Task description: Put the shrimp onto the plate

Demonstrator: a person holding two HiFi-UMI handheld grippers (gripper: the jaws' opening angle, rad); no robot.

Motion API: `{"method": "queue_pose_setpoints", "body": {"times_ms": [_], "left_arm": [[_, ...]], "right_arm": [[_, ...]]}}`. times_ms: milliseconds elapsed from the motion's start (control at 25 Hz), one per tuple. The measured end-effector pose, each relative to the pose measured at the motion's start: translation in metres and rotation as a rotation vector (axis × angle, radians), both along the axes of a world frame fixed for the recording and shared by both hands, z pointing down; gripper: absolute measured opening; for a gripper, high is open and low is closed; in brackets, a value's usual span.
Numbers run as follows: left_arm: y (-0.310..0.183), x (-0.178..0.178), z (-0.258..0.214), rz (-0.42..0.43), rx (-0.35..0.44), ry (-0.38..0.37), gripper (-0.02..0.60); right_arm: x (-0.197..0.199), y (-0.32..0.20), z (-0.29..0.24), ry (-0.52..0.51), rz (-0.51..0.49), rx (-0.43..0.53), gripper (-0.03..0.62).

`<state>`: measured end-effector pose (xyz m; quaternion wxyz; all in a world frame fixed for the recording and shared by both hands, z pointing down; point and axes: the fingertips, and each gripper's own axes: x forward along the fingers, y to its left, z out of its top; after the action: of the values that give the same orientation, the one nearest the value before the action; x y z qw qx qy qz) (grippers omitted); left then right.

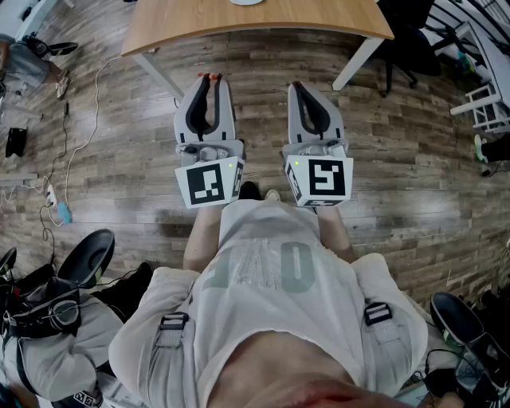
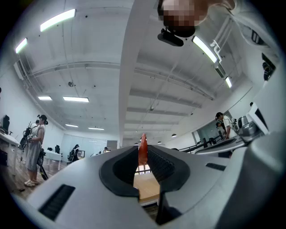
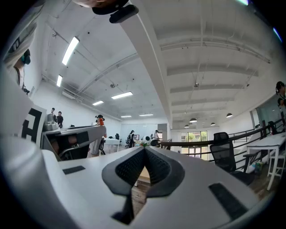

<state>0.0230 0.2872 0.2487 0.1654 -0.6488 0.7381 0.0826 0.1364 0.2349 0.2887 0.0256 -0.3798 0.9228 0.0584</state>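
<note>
My left gripper is held upright in front of the person's chest, shut on a small orange-red shrimp that pokes out of its tips. In the left gripper view the shrimp stands pinched between the closed jaws of the left gripper. My right gripper stands beside it, shut and holding nothing; the right gripper view shows the right gripper with its jaws pressed together. Ahead is the wooden table, with a white rim, perhaps the plate, at the frame's top edge.
A black office chair stands at the table's right. A white rack is at far right. Black stools and cables lie on the wooden floor at left. People stand in the room's background.
</note>
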Motion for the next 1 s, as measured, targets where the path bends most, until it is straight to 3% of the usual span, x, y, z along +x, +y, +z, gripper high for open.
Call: {"method": "queue_pose_setpoints", "body": {"times_ms": [480, 720, 1000], "left_arm": [[0.007, 0.001, -0.002, -0.016, 0.005, 0.015, 0.066], [0.004, 0.009, -0.001, -0.022, -0.013, -0.014, 0.066], [-0.001, -0.004, -0.002, -0.060, -0.033, -0.029, 0.066]], "right_arm": [[0.004, 0.003, 0.001, -0.005, -0.030, 0.007, 0.018], [0.011, -0.006, 0.007, -0.042, -0.064, -0.005, 0.020], [0.016, -0.017, 0.014, -0.052, -0.059, -0.039, 0.020]]}}
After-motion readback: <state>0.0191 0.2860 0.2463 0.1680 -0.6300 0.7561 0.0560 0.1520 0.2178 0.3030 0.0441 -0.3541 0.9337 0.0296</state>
